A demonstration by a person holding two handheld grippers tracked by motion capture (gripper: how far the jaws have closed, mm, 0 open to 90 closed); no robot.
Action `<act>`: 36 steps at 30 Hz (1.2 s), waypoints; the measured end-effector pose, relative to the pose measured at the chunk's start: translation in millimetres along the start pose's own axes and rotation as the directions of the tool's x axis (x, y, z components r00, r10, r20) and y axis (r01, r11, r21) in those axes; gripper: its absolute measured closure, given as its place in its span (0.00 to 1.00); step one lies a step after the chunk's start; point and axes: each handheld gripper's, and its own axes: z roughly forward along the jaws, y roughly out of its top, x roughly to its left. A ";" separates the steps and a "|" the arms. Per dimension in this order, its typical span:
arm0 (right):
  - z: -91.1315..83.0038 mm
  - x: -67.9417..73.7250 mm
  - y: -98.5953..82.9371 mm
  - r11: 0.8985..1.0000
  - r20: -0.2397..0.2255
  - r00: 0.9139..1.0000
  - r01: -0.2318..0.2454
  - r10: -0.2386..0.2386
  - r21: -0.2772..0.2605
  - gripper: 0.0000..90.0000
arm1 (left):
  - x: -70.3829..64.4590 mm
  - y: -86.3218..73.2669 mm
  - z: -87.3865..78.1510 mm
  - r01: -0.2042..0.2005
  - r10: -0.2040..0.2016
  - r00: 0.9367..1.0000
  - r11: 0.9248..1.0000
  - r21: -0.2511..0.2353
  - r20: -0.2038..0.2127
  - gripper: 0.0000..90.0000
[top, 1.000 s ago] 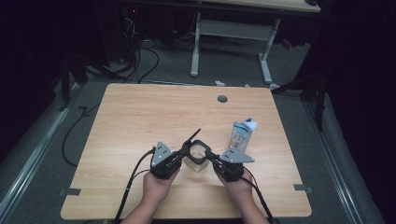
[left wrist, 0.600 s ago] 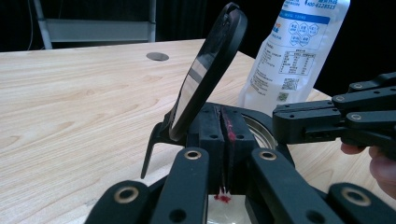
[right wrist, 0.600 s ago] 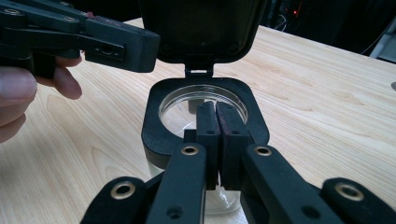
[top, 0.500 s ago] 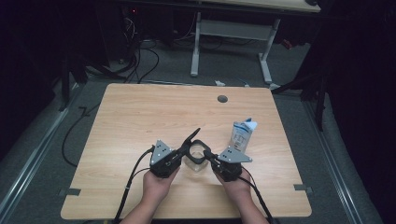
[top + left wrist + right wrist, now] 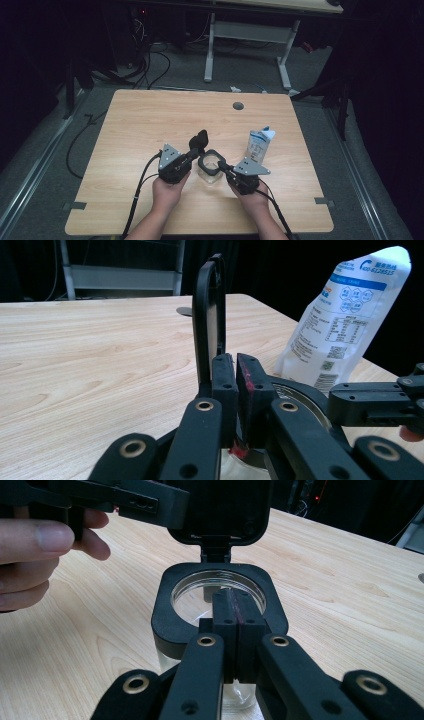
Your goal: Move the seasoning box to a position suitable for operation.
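I am pinching the light, breakable clear jar (image 5: 210, 172) by its stiff black rim with my right gripper (image 5: 226, 171), while my left gripper (image 5: 192, 156) is clamping its raised lid (image 5: 198, 141) near the table's (image 5: 150, 120) front edge.

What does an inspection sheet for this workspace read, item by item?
Surface: wooden table, a round grommet near its far edge.
Job's things: clear jar with black rim, hinged lid flipped open; white pouch upright beside it.
Clutter: nothing seen.
Grippers: left hand-held gripper shut at the jar's rim; right hand-held gripper shut on the rim.
Cables: one cable trails from each gripper.
Surroundings: dark room, desk frame behind.
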 end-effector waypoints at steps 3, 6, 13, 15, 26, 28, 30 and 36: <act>0.0 -0.6 -0.3 1.000 -0.001 1.000 0.004 -0.004 -0.001 1.00 | 0.4 -0.8 1.4 0.000 0.000 1.000 1.000 0.008 -0.012 0.97; 0.1 -1.3 -0.4 1.000 -0.004 1.000 0.004 -0.004 -0.002 1.00 | 1.9 -1.3 1.6 0.003 -0.003 1.000 1.000 0.016 -0.025 0.97; -0.1 -1.3 -0.2 1.000 -0.002 1.000 0.005 -0.005 -0.001 1.00 | 1.2 -2.6 -0.6 -0.005 0.005 1.000 1.000 0.022 -0.019 0.95; -0.3 -1.0 -0.1 1.000 0.000 1.000 0.004 -0.004 0.001 1.00 | 0.5 -4.6 -1.4 -0.015 0.015 1.000 1.000 0.028 -0.020 0.94; -0.1 -0.7 0.1 1.000 0.001 1.000 0.009 -0.009 0.001 1.00 | 14.7 -28.1 13.5 -0.038 0.042 0.999 0.992 0.123 -0.029 1.00; 0.0 -0.8 0.2 1.000 0.001 1.000 0.013 -0.013 0.000 1.00 | 18.3 -31.8 18.8 -0.024 0.029 0.999 0.989 0.146 -0.032 1.00; 0.0 -0.7 0.2 1.000 0.001 1.000 0.013 -0.013 0.001 1.00 | 19.7 -34.3 21.6 -0.017 0.022 0.999 0.988 0.152 -0.028 1.00; -2.0 -1.0 1.7 1.000 0.009 1.000 0.024 -0.024 0.009 0.96 | 19.4 -36.2 26.4 -0.007 0.009 1.000 0.989 0.147 -0.012 1.00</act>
